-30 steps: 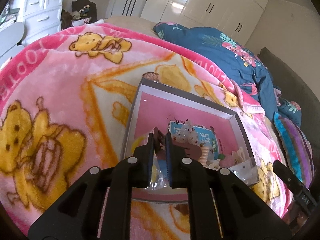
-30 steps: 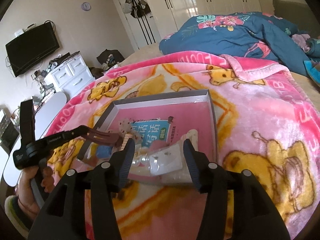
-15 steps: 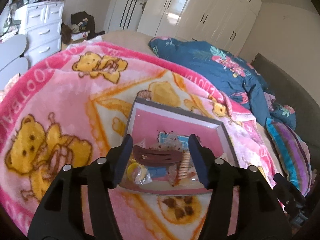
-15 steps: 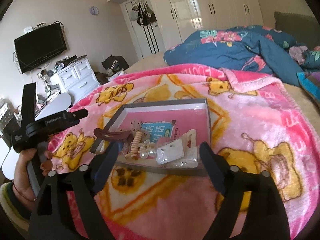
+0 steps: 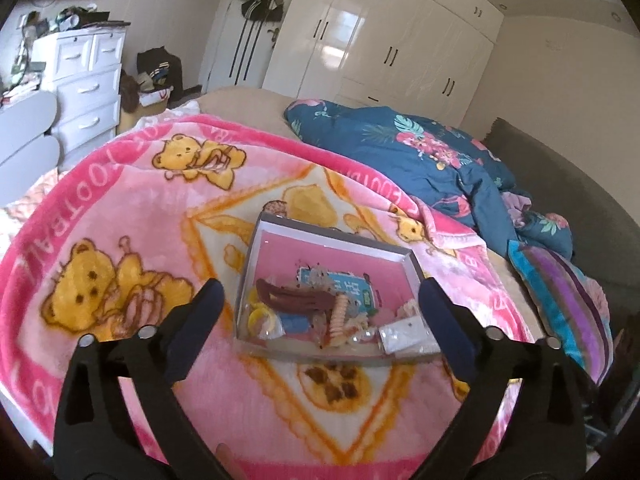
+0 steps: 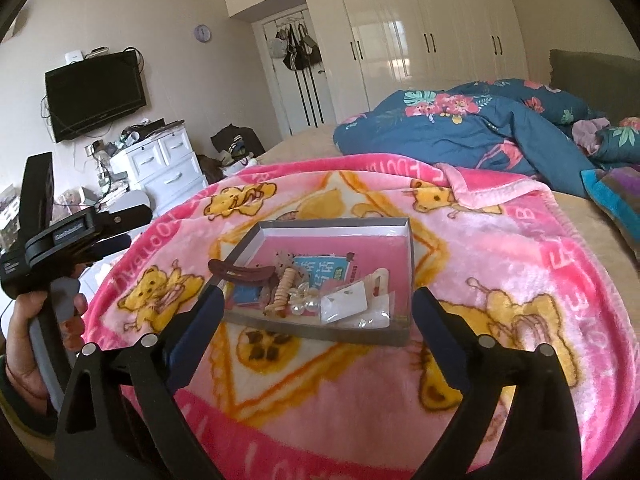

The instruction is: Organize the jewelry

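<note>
fleece blanket (image 5: 132, 216), pink plush with yellow teddy-bear prints and orange diamond lines, covers the near part of the bed. shallow grey cardboard tray with white inner walls and a pink floor (image 5: 256, 248) sits flat on the blanket's middle, straight ahead of both grippers. jewelry lies heaped in the tray's near half: long brown glossy hair clip (image 5: 294, 298) across the top of the pile, tan ribbed spiral hair tie (image 6: 285, 290) beside it, pearl-bead flower piece (image 6: 302, 300), clear crinkly plastic packets with white cards (image 6: 352, 304) at the right, yellow round pieces (image 5: 260, 316) at the left, blue printed card (image 6: 324, 269) flat underneath. left gripper (image 5: 320, 322), black plastic frame with dark blue pads, has jaws spread wide and opening, nothing between them; it hangs clear above the blanket, short of the tray. right gripper (image 6: 316, 326), same build, jaws also wide and opening, holding nothing. hand (image 6: 38, 344) grips the left tool's handle in the right view. room: rumpled teal floral duvet (image 6: 480, 132) behind the blanket, striped pillow (image 5: 560, 304), glossy white wardrobe doors (image 6: 424, 40), white drawer chest (image 6: 168, 164) with clutter on top, wall-mounted black tv (image 6: 94, 94), round wall clock (image 6: 202, 33).
</note>
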The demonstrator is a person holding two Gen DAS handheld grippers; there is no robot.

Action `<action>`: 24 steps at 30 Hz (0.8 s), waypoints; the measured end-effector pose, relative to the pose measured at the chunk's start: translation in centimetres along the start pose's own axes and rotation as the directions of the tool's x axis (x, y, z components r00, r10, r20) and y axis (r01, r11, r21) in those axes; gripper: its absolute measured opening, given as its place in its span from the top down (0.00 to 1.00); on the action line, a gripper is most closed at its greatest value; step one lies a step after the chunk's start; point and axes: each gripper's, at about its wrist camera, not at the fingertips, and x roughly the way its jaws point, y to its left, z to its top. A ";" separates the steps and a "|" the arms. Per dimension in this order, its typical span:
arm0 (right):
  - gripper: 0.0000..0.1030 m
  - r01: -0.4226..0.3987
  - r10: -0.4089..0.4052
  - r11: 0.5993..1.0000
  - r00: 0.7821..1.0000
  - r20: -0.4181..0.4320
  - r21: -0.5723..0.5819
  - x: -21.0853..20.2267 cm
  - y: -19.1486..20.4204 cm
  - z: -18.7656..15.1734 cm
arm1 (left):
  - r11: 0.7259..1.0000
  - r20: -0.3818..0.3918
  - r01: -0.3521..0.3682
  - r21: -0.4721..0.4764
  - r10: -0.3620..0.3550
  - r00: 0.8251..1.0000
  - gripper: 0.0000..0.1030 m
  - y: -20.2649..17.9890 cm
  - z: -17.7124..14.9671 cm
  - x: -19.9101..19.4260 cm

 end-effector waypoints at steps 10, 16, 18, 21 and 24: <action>0.06 0.021 -0.022 0.999 1.000 -0.016 -0.031 -1.0 0.7 -2.4 | 0.997 -0.045 -0.047 0.053 0.050 0.998 0.09 0.3 -4.7 -1.8; 0.06 0.051 -0.053 0.998 0.996 -0.068 -0.035 -0.1 0.8 -5.1 | 0.988 -0.081 -0.104 0.118 0.114 0.990 0.09 0.7 -8.7 -1.6; 0.06 0.058 -0.062 0.998 0.994 -0.094 -0.037 0.4 0.9 -6.3 | 0.981 -0.082 -0.128 0.143 0.141 0.987 0.09 0.5 -9.9 -1.4; 0.06 0.080 -0.085 0.996 0.990 -0.109 -0.047 0.8 1.2 -7.6 | 0.981 -0.097 -0.130 0.147 0.145 0.985 0.09 0.5 -11.4 -1.1; 0.06 0.072 -0.075 0.997 0.991 -0.113 -0.028 0.7 1.2 -8.5 | 0.980 -0.121 -0.135 0.146 0.153 0.981 0.09 0.8 -12.4 -0.5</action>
